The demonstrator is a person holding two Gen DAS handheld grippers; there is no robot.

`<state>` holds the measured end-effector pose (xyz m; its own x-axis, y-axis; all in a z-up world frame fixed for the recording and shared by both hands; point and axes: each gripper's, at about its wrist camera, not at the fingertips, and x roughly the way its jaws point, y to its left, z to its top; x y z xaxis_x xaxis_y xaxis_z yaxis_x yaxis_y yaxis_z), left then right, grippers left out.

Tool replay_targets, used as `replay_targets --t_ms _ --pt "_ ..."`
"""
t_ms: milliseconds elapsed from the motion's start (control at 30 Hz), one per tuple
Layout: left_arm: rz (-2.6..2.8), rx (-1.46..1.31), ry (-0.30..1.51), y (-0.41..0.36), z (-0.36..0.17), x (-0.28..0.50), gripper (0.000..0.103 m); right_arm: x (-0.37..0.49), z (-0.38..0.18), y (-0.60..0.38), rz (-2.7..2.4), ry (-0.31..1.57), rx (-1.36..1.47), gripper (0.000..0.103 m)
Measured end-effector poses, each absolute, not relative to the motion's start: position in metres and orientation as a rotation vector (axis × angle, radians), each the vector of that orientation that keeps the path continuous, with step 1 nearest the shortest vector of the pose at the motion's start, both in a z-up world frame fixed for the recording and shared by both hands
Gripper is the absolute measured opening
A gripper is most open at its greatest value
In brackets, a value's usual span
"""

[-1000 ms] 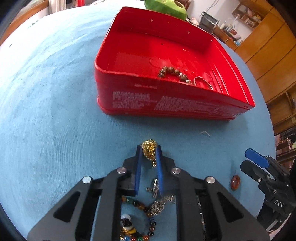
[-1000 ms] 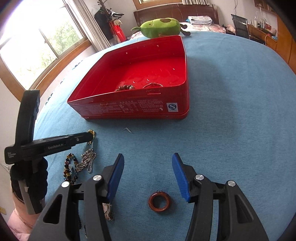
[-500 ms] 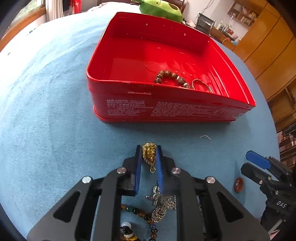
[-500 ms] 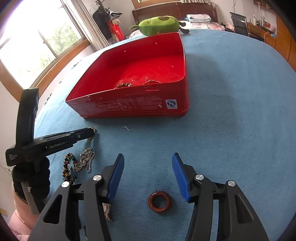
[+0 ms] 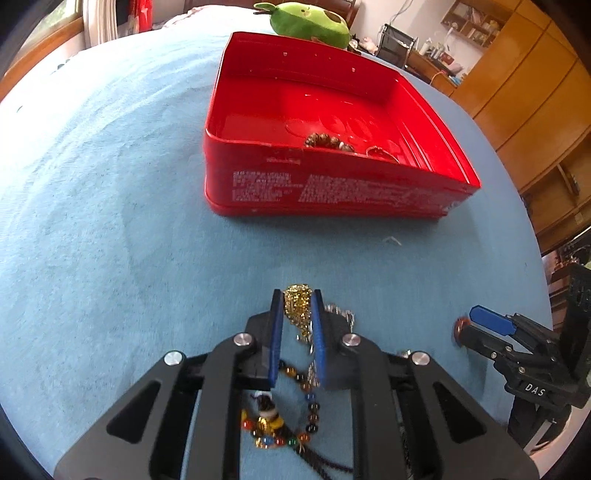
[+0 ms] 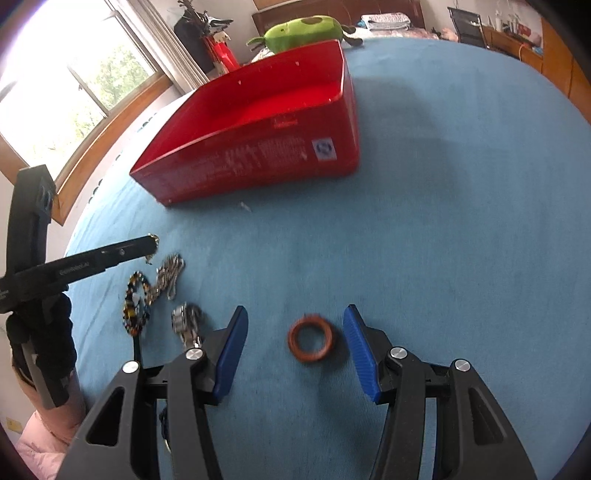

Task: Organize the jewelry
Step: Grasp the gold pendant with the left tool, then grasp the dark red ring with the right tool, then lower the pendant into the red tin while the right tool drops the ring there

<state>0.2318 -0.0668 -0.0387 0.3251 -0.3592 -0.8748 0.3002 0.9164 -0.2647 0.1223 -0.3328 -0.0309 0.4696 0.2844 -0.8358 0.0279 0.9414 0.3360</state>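
Note:
My left gripper (image 5: 297, 301) is shut on a gold chain (image 5: 297, 306) and holds it above the blue cloth, in front of the red tin (image 5: 332, 192). The tin holds a brown bead bracelet (image 5: 328, 142) and a thin ring (image 5: 380, 153). A coloured bead bracelet (image 5: 291, 417) and a silver chain (image 5: 343, 314) lie under the left gripper. My right gripper (image 6: 295, 325) is open low over the cloth, its fingers either side of a brown ring (image 6: 311, 341). The left gripper (image 6: 149, 245) also shows at the left of the right wrist view.
A green plush toy (image 5: 310, 22) lies behind the tin. A silver watch-like piece (image 6: 186, 321) lies by the right gripper's left finger. The bead bracelet (image 6: 136, 302) and silver chain (image 6: 170, 273) lie on the cloth. Wooden cabinets (image 5: 524, 92) stand at the right.
My left gripper has lifted the gold chain off the cloth and shifted left. My right gripper has dropped and moved forward, so the brown ring now lies between its fingers.

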Motion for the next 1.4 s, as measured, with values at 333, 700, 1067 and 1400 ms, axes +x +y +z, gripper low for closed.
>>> replay_targets --t_ms 333,700,1067,1400 --pt "-0.436 -0.065 1.172 -0.055 -0.042 0.219 0.013 0.117 -0.036 -0.326 0.086 1.082 0.237 0.041" --pt "-0.442 -0.071 1.153 -0.052 -0.034 0.217 0.013 0.108 -0.029 -0.322 0.062 1.048 0.214 0.029" --pt "-0.442 -0.078 1.123 -0.038 -0.024 0.21 0.013 0.121 -0.011 -0.305 0.083 1.044 0.178 0.029" --pt "-0.398 -0.074 1.193 -0.035 -0.047 0.225 0.013 0.127 -0.027 -0.305 0.094 1.078 0.193 0.029"
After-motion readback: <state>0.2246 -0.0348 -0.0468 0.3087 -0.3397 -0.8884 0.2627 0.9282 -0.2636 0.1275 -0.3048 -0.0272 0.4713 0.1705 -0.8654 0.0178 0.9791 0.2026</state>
